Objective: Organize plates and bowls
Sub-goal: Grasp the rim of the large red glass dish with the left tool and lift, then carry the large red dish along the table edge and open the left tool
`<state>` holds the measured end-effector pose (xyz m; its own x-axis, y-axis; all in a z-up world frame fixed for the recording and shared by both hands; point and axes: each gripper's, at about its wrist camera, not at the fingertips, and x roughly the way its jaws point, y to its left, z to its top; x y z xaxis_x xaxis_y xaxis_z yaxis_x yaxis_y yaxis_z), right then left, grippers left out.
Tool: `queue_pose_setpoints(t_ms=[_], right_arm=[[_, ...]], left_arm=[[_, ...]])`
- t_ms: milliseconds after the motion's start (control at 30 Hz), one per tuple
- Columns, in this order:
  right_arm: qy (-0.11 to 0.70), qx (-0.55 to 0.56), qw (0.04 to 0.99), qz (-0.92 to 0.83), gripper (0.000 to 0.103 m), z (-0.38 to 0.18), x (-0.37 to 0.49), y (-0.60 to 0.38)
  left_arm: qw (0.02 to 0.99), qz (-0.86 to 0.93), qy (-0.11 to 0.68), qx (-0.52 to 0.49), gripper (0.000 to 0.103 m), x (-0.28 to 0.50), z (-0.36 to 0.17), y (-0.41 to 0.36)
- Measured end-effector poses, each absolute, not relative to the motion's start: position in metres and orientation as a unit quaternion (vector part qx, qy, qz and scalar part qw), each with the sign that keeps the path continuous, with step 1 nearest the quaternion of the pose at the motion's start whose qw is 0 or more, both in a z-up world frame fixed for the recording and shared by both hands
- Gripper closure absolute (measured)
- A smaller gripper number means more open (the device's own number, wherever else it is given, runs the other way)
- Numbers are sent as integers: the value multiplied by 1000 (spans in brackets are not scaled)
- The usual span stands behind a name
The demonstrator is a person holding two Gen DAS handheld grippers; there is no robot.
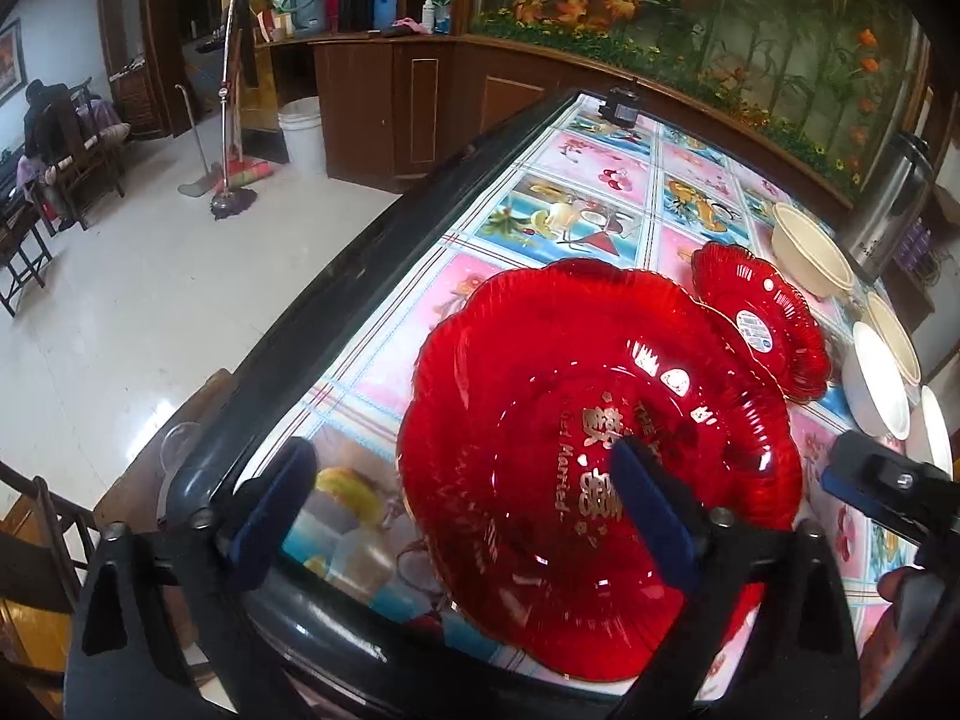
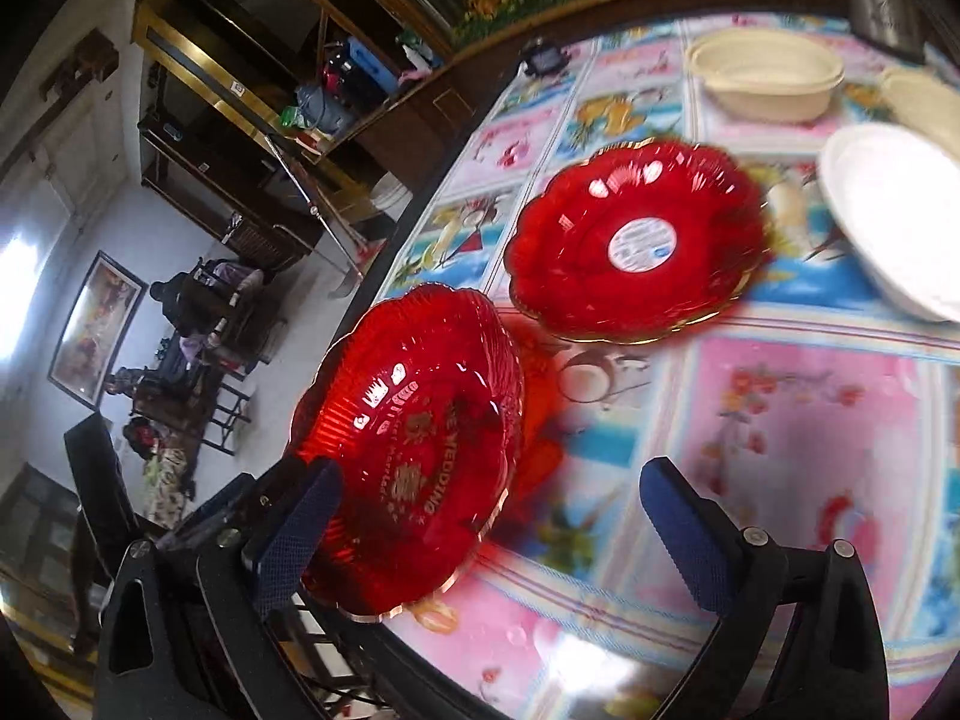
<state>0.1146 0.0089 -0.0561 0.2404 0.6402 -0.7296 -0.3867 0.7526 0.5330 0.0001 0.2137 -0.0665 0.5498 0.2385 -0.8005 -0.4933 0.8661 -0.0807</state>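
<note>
A large red glass plate with gold lettering (image 1: 576, 432) (image 2: 414, 450) lies near the table's front-left edge. My left gripper (image 1: 462, 510) is open, its right finger over the plate's middle, its left finger beyond the plate's rim. A second red plate with a round sticker (image 1: 762, 318) (image 2: 636, 240) lies behind it. Cream bowls (image 1: 810, 246) (image 2: 765, 75) and white dishes (image 1: 879, 381) (image 2: 900, 216) stand at the right. My right gripper (image 2: 486, 528) is open and empty over the tablecloth, just right of the large plate; it shows in the left wrist view (image 1: 882, 480).
The table (image 1: 600, 198) has a colourful fruit-print cloth and a dark rim (image 1: 336, 276). A steel thermos (image 1: 888, 204) stands at the far right. A small black device (image 1: 618, 108) sits at the far edge. Floor, mop, bucket and chairs lie to the left.
</note>
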Motion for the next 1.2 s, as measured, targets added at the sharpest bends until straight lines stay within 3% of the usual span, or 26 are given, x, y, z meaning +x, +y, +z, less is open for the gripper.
queue_pose_setpoints(t_ms=[100, 300, 400, 467, 567, 633, 700, 900, 1200], right_arm=[[546, 120, 765, 321, 14, -70, 123, 20], [573, 106, 751, 310, 22, -84, 129, 36], [581, 95, 749, 305, 34, -90, 129, 45], [580, 87, 752, 301, 42, -89, 130, 50], [584, 77, 753, 292, 53, -89, 129, 54], [587, 76, 753, 288, 61, -90, 129, 54], [589, 79, 752, 286, 77, -91, 131, 53], [592, 79, 753, 277, 90, -91, 133, 51], [562, 80, 766, 303, 93, -70, 125, 44]], left_arm=[[861, 205, 436, -164, 27, 4, -72, 219], [849, 206, 458, -167, 33, 10, -88, 226], [840, 200, 473, -176, 55, 14, -98, 230], [836, 193, 480, -181, 64, 15, -104, 231], [841, 187, 477, -173, 69, 15, -103, 228], [842, 186, 474, -179, 79, 15, -103, 230], [843, 178, 472, -188, 81, 16, -103, 232], [844, 181, 468, -189, 84, 16, -99, 232], [858, 204, 436, -178, 86, 3, -68, 228]])
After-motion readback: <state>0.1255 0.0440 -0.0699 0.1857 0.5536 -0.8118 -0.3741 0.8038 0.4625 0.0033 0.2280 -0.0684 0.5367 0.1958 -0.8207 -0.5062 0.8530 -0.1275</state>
